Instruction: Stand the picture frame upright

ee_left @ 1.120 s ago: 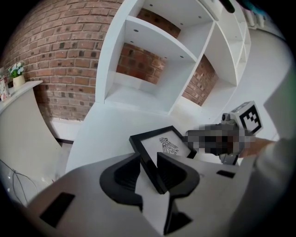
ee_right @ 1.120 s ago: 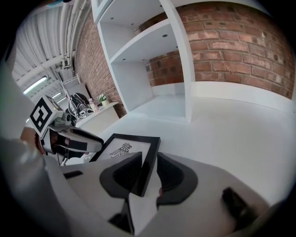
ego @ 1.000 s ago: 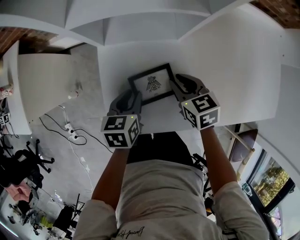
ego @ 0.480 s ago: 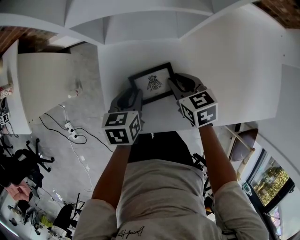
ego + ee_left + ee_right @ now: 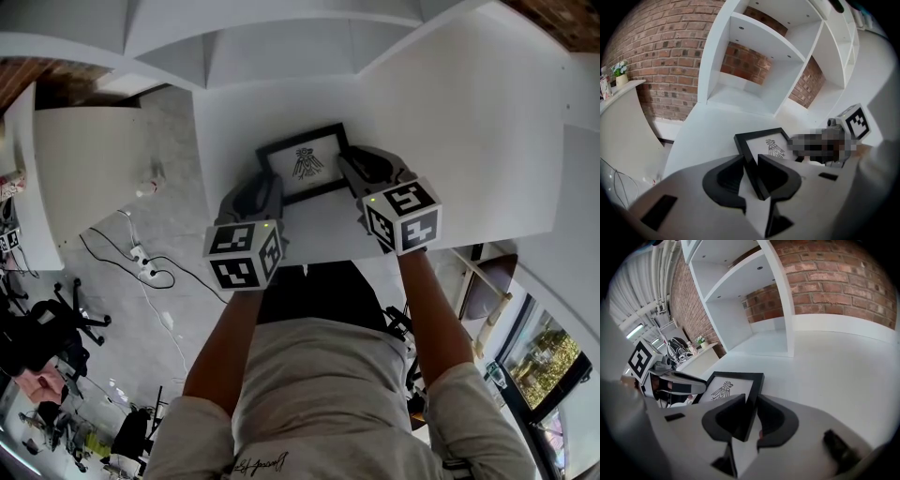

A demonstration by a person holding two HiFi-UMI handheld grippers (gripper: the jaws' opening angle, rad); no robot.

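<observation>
A white table (image 5: 450, 141) fills the scene, with white shelving (image 5: 754, 70) at its far edge against a brick wall (image 5: 661, 51). The left gripper (image 5: 751, 157) straddles the left rail of the picture frame (image 5: 302, 165). Its jaws have just been closing, and the rail lies against the right-hand jaw while a thin sliver of table shows beside the other. The right gripper (image 5: 750, 397) pinches the frame's right rail near the near corner, both jaws drawn in against the black moulding. The frame lies print side up on the table between the two grippers, close to the near edge. Both of the person's bare forearms reach forward from the body, roughly parallel, with the grippers angled down toward the table and their marker cubes on top.
</observation>
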